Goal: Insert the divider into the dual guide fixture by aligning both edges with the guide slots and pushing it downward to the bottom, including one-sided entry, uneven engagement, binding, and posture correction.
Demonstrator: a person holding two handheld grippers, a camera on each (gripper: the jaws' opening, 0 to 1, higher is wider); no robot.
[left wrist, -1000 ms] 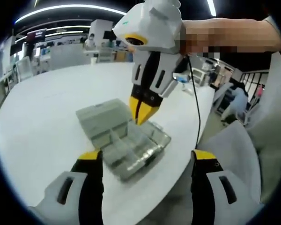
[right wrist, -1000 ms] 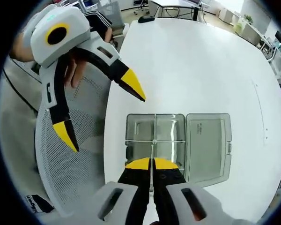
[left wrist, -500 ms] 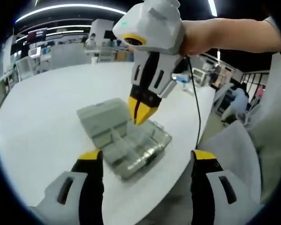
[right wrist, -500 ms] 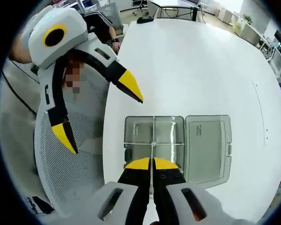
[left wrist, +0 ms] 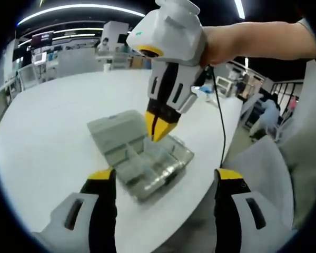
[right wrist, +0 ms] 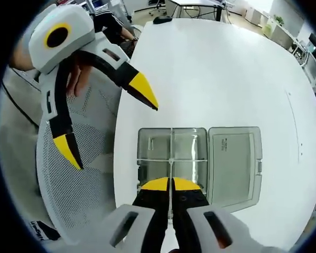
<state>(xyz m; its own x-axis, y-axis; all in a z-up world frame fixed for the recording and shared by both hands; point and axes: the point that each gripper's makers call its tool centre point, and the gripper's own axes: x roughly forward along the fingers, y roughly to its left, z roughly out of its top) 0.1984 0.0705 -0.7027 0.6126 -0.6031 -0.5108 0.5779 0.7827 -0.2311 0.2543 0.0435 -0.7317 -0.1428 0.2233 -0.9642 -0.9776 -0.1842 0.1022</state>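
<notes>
One white table (right wrist: 226, 68) (round-edged) fronts a seemingly open office.

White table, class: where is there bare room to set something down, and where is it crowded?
The white table is bare beyond the clear box and its open lid, out to the far edge. It is crowded at the near edge, where the right gripper is shut on the divider and the open left gripper hangs beside.

One clear box (right wrist: 197, 158), one divider (right wrist: 170, 174), two tongs (right wrist: 170, 185) (left wrist: 160, 176).
</notes>
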